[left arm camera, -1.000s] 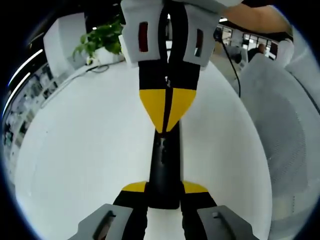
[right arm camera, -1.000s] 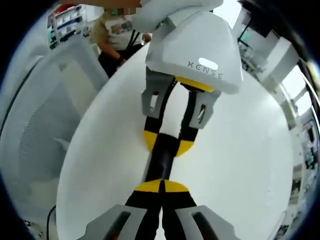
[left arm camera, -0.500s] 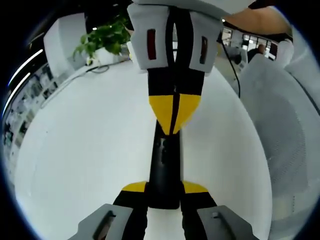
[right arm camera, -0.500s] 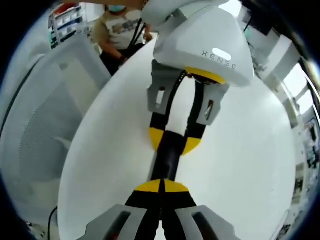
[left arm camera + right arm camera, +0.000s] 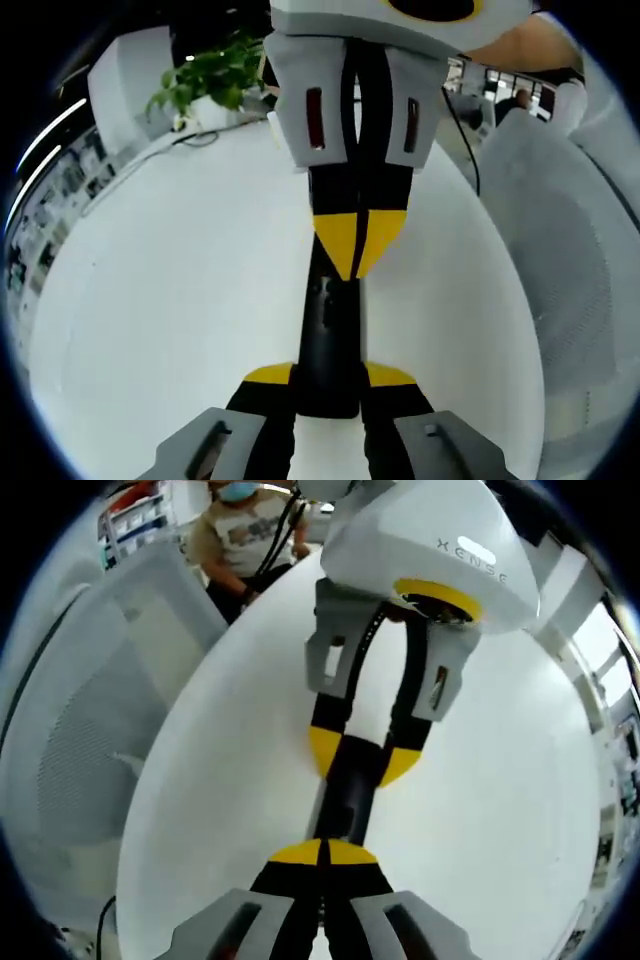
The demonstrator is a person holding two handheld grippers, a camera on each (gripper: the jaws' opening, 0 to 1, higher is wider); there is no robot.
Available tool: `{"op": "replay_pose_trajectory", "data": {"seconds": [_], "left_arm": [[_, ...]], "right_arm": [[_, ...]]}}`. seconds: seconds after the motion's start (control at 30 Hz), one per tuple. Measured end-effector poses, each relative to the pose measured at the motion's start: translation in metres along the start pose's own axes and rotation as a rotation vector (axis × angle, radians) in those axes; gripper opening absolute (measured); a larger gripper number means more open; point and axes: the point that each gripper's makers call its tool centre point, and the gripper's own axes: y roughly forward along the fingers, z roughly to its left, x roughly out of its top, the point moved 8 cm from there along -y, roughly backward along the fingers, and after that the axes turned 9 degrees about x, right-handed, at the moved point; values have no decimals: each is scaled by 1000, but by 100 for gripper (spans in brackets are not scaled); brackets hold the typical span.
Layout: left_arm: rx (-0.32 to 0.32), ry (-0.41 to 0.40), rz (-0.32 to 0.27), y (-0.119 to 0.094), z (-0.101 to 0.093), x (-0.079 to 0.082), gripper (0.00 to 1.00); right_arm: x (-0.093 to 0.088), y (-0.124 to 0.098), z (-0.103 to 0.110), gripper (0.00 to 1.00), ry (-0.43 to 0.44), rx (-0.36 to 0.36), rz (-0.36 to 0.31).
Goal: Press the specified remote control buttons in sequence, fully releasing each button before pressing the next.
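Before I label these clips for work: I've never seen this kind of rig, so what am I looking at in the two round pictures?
Each picture comes from a fisheye camera riding on a handheld two-jaw gripper; a person holds one in each hand. In the left gripper view, the left gripper, with yellow-tipped jaws rising from the bottom, is shut on the sides of a slim black remote control over a white table. The right gripper comes down from the top of that view, jaws shut, its tip at the remote's button face. The right gripper view shows the same scene from the other side: its own closed tip sits at the bottom, and the left gripper holds the remote beyond it. A potted plant stands at the table's far edge.
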Motion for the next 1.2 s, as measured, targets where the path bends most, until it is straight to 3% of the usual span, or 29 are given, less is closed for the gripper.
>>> {"op": "replay_pose_trajectory", "data": {"seconds": [1.2], "left_arm": [[-1, -11, -1, 1, 1, -1, 23]], "right_arm": [[-1, 12, -3, 0, 3, 29, 29]]}}
